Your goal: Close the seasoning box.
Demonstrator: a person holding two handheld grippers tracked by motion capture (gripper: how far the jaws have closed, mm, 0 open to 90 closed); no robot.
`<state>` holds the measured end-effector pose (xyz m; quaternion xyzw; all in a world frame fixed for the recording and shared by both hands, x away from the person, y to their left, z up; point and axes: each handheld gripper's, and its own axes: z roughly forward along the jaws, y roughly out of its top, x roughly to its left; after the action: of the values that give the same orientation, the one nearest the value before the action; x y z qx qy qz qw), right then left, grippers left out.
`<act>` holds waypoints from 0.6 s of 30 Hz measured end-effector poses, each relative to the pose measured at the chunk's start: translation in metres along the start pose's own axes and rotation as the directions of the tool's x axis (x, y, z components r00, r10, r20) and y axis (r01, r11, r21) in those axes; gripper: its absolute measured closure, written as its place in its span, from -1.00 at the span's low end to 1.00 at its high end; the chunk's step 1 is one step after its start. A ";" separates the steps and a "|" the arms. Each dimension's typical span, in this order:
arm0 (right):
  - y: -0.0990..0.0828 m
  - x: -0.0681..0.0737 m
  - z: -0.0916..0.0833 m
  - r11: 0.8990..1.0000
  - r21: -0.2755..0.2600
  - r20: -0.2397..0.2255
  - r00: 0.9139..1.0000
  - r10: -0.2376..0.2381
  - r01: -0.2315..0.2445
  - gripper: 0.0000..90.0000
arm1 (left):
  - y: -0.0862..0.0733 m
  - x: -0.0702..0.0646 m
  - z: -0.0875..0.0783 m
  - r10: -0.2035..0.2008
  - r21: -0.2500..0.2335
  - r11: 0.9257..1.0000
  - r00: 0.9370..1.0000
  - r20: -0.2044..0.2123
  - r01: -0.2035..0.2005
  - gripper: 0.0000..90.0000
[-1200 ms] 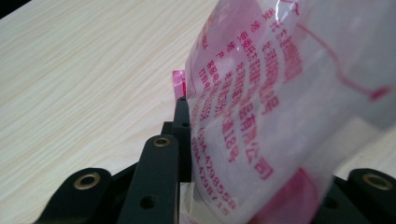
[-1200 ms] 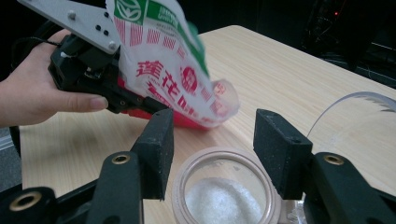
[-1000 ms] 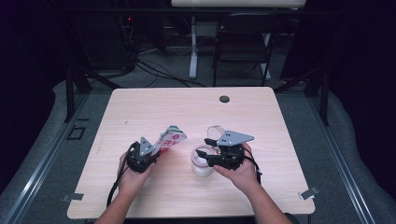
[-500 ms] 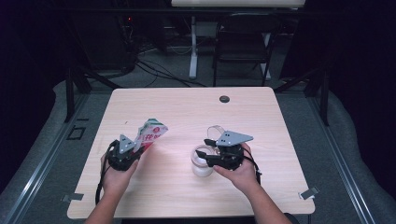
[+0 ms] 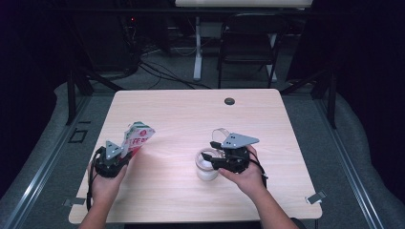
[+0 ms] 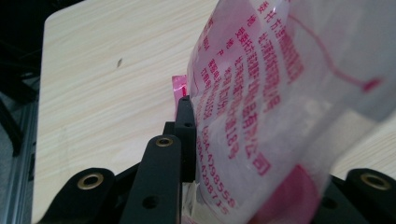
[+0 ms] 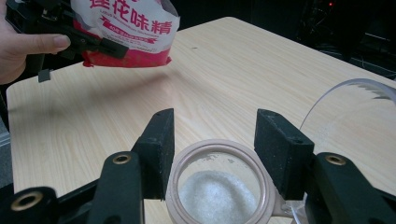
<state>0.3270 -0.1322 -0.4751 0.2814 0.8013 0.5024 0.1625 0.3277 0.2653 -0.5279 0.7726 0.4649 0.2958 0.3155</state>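
- Left gripper (image 5: 125, 153), near the table's (image 5: 191, 114) left edge, clamps a red-and-white printed bag (image 5: 136, 138); in its own view one black jaw presses flat against the bag's (image 6: 261, 93) side.
- Bag stands tilted, its top leaning away from the person, lifted clear of the wood with a faint shadow under it in the right gripper view (image 7: 126, 28).
- Right gripper (image 5: 206, 157) sits toward the middle of the table, its jaws closed around the rim of a clear jar (image 5: 206, 168) that stands upright on the wood.
- Jar (image 7: 217, 186) holds a small heap of white grains, and its clear hinged lid (image 7: 355, 102) stands open on the far side.
- Bag and jar are well apart, with bare wood between them.
- Small dark round disc (image 5: 229, 101) lies near the far edge.
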 end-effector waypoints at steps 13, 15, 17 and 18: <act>0.001 0.004 0.003 1.000 0.011 -0.046 0.999 -0.010 0.010 0.13 | -0.015 0.008 0.002 -0.035 -0.005 0.999 0.997 -0.074 0.034 0.68; 0.001 0.005 0.003 1.000 0.016 -0.048 0.999 -0.012 0.013 0.13 | -0.016 0.008 0.003 -0.034 0.000 0.999 0.996 -0.078 0.034 0.67; 0.001 0.005 0.004 1.000 0.026 -0.055 0.998 -0.005 0.006 0.15 | -0.017 0.009 0.004 -0.042 -0.001 0.999 0.996 -0.080 0.042 0.67; 0.000 0.005 0.004 0.999 0.035 -0.060 0.998 -0.007 0.009 0.17 | -0.017 0.009 0.005 -0.043 0.003 0.999 0.996 -0.081 0.043 0.67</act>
<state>0.3258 -0.1264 -0.4763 0.2656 0.8156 0.4959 0.1354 0.3259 0.2785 -0.5427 0.7504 0.4947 0.3189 0.3009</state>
